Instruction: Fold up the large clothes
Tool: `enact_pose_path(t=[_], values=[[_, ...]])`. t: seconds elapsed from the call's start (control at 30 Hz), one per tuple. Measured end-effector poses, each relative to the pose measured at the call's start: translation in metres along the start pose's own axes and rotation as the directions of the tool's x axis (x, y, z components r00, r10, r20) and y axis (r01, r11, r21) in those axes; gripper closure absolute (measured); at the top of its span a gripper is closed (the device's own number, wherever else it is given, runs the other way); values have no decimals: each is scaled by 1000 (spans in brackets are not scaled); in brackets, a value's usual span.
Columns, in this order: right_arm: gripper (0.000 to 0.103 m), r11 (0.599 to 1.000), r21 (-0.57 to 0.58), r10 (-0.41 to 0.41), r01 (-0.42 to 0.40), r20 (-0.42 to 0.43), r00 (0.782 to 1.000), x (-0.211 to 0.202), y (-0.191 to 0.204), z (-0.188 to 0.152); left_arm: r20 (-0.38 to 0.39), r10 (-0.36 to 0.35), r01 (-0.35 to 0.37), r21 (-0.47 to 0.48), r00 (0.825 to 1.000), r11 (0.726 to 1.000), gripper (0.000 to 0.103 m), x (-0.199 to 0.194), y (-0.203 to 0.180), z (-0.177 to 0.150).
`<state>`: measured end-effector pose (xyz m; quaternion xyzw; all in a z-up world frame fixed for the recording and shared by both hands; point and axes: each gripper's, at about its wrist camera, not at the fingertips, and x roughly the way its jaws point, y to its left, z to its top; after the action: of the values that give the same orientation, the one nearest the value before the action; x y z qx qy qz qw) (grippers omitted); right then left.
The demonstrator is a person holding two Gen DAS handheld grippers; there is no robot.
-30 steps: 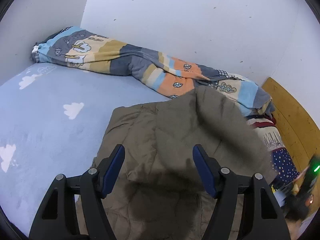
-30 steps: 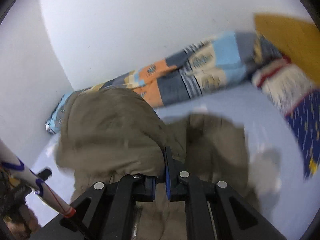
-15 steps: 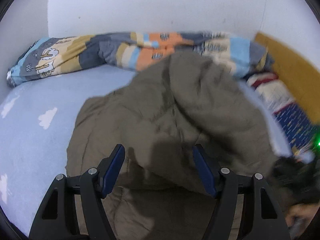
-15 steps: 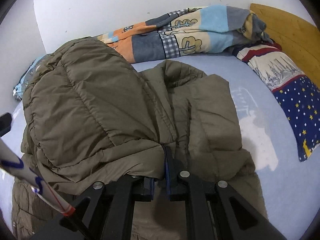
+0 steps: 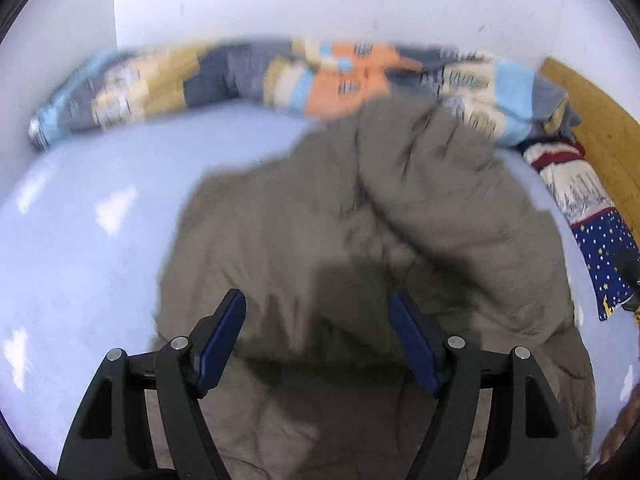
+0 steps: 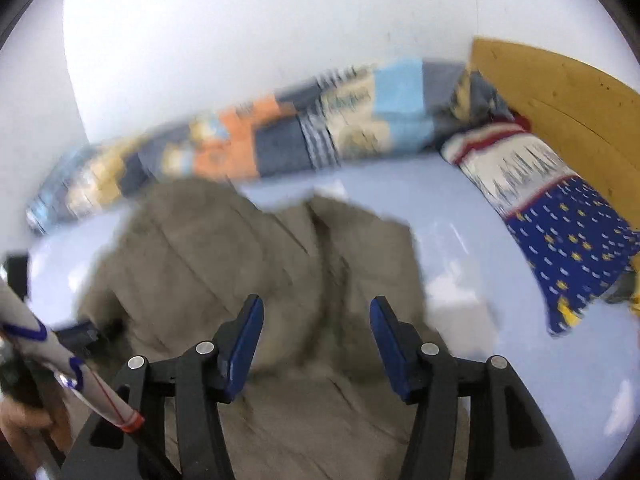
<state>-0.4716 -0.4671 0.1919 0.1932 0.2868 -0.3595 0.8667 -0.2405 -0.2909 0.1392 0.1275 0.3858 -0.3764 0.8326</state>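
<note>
Olive padded coat [image 5: 360,240] lies beyond both grippers' spread fingers [image 6: 244,340].

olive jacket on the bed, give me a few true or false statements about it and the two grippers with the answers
1. The right gripper is clamped on the olive jacket. False: its jaws stand apart with no fabric between them.
2. The left gripper has its jaws open above the jacket. True.
3. The jacket lies on a light blue sheet. True.
4. The patchwork quilt is spread over the jacket. False: it is bunched along the white wall, behind the jacket.
5. A pillow with a starry blue part lies to the right of the jacket, by a wooden board. True.
</note>
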Motion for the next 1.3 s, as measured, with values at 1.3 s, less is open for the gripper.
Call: enact_pose_path(t=[1.3], values=[[45,990,-53,123,-133,-169,978,84,51,-30,-37,18,-14,103,999,995,18,18,-13,5]])
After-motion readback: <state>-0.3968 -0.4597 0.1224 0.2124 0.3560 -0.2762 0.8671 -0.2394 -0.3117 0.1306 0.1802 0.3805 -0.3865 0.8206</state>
